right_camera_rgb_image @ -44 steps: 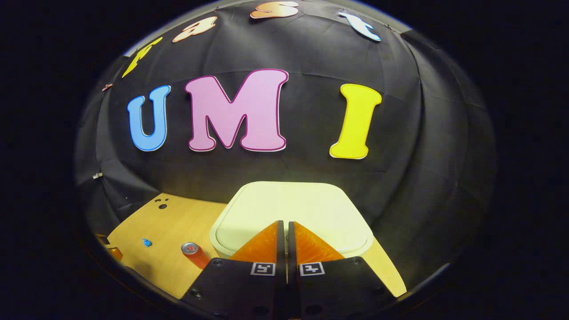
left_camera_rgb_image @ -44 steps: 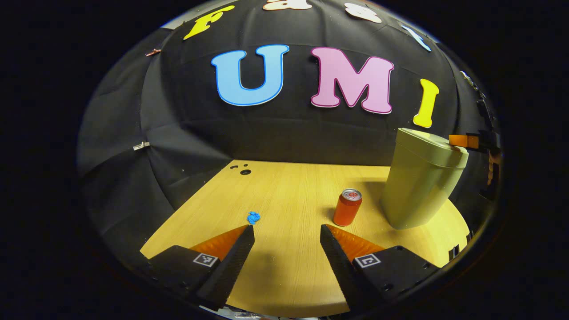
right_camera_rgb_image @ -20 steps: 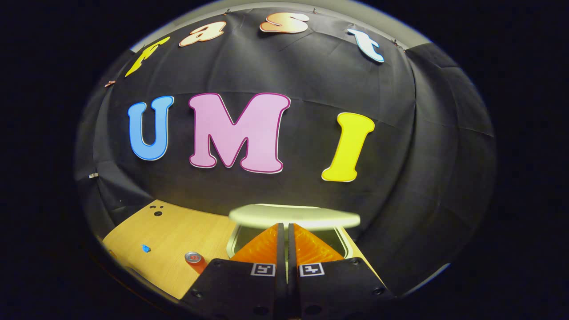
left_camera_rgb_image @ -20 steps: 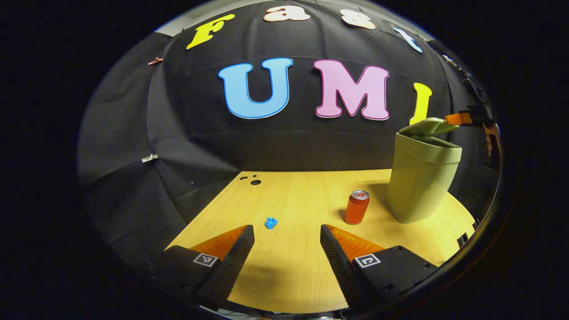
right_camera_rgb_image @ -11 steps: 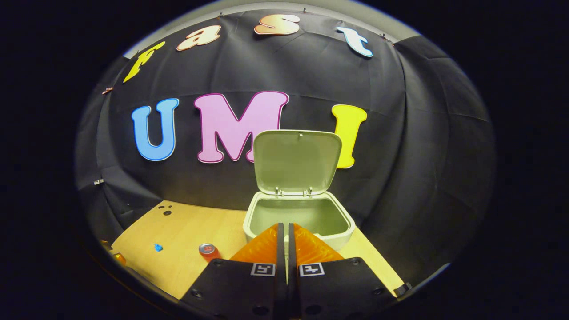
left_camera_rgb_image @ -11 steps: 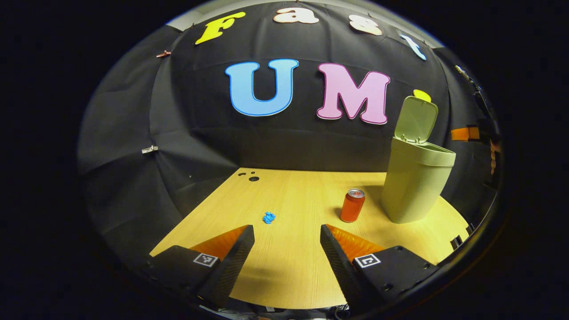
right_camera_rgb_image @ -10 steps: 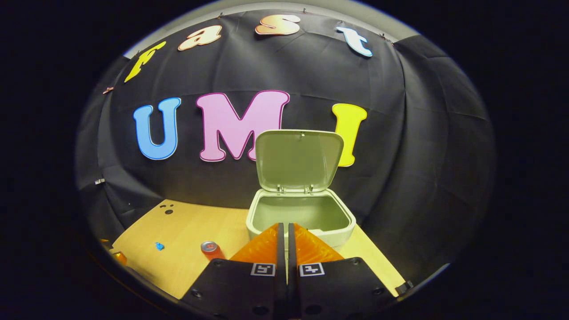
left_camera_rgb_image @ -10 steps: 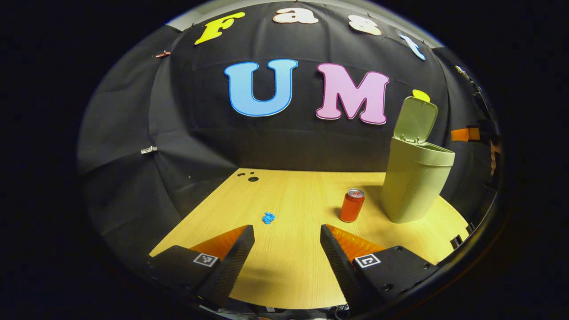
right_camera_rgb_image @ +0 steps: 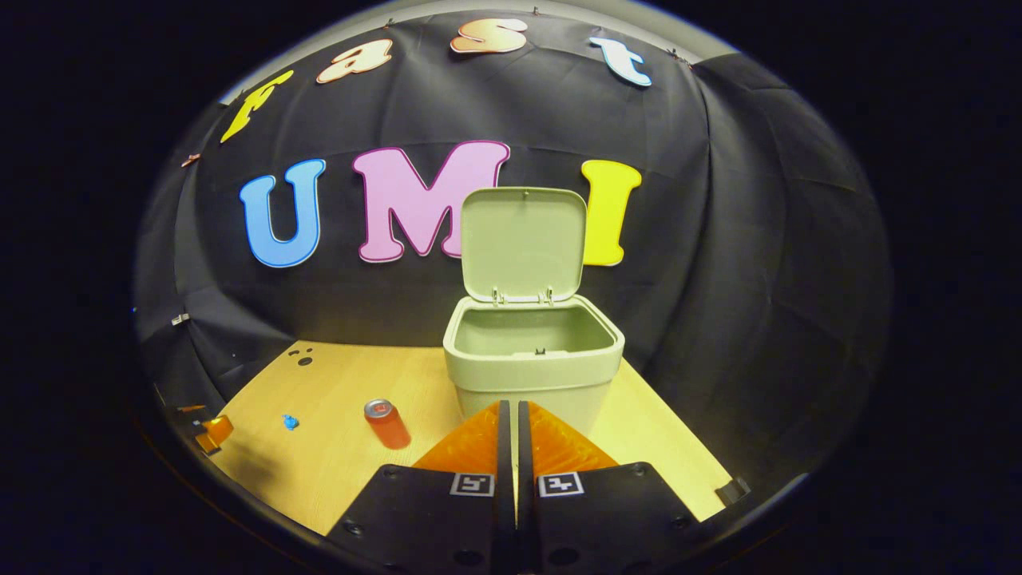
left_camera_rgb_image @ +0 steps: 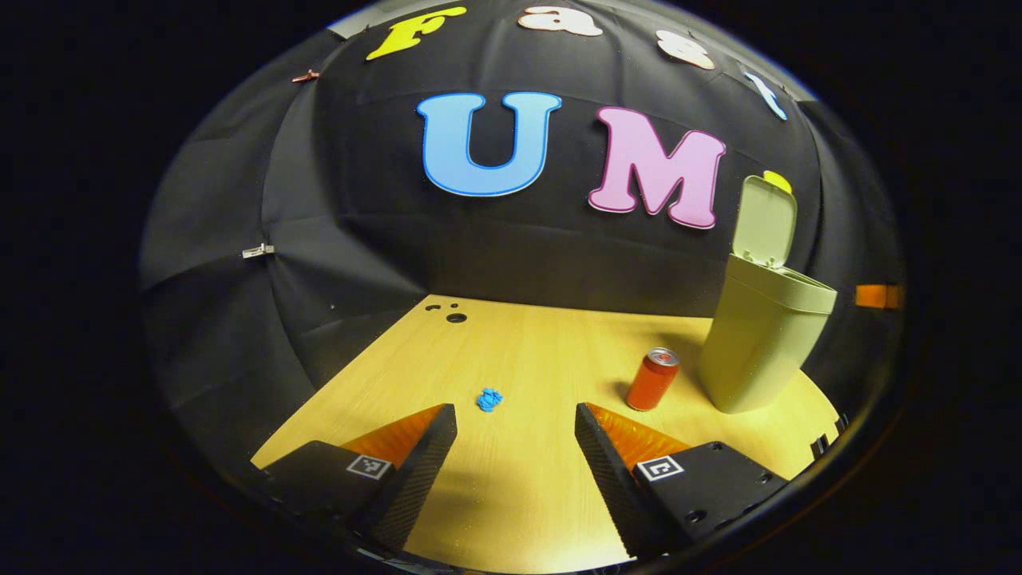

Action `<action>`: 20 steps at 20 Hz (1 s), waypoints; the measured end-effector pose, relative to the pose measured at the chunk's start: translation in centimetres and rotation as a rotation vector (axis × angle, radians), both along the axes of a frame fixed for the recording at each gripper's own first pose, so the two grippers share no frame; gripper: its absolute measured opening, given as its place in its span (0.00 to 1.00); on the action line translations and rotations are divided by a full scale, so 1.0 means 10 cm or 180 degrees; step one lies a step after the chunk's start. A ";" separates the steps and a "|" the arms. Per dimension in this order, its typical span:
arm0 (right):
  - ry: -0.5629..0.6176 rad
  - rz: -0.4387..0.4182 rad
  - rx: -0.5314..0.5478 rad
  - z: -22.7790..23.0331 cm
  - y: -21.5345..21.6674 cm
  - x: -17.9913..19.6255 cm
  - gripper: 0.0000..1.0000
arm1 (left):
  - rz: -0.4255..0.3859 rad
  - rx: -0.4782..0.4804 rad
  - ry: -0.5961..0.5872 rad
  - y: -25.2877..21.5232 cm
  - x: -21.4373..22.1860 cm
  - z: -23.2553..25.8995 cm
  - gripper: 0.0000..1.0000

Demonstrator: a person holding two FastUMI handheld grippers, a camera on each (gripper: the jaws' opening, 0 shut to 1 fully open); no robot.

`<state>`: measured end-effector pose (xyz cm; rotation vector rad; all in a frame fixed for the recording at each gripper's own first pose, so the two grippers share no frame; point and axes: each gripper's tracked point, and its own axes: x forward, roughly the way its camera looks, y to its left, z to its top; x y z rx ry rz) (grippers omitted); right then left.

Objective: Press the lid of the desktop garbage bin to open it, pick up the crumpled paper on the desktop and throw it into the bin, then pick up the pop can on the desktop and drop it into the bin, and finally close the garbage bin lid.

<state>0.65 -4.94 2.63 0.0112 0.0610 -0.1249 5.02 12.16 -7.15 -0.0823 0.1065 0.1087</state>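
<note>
On the table (left_camera_rgb_image: 519, 351), taking the bin (left_camera_rgb_image: 762, 343) as landmark: the paper (left_camera_rgb_image: 489, 399) lies well left of it, the can (left_camera_rgb_image: 652, 378) stands just beside its left. The bin's lid (right_camera_rgb_image: 523, 243) stands up. The left gripper (left_camera_rgb_image: 515, 417) is spread wide, empty; the right gripper (right_camera_rgb_image: 512, 411) is clenched, empty, before the bin.

Matt, smooth plastic bin (right_camera_rgb_image: 532, 375) and lid (right_camera_rgb_image: 523, 243); glossy metal can (left_camera_rgb_image: 652, 379); crumpled paper (left_camera_rgb_image: 489, 399); light wood-grain tabletop (left_camera_rgb_image: 527, 351); matt cloth wall (left_camera_rgb_image: 479, 247).
</note>
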 end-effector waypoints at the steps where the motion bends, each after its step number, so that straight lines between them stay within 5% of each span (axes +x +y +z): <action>1: 0.0062 0.0002 0.0007 -0.08 -0.01 -0.02 0.05 | 0.0033 -0.0022 0.0013 0.05 0.08 -0.01 0.96; 5: 0.0291 -0.0038 -0.0018 -0.33 -0.05 -0.07 0.10 | 0.0093 -0.0132 0.0125 0.20 0.46 -0.14 0.96; 7: 0.0382 -0.0032 0.0017 -0.44 0.00 -0.07 0.23 | 0.0115 -0.0138 0.0196 0.28 0.66 -0.24 0.96; 8: 0.0433 -0.0004 0.0053 -0.48 0.06 -0.08 0.45 | 0.0129 -0.0142 0.0240 0.32 0.75 -0.30 0.96; 11: 0.0550 0.0048 0.0075 -0.59 0.17 -0.07 0.72 | 0.0130 -0.0176 0.0368 0.38 1.03 -0.46 0.96; 12: 0.0580 0.0047 0.0064 -0.64 0.20 -0.09 0.94 | 0.0146 -0.0158 0.0477 0.40 1.09 -0.55 0.96; 20: 0.0885 0.0025 -0.0015 -1.01 0.29 -0.18 0.98 | 0.0073 -0.0049 0.0743 0.48 1.72 -0.93 0.96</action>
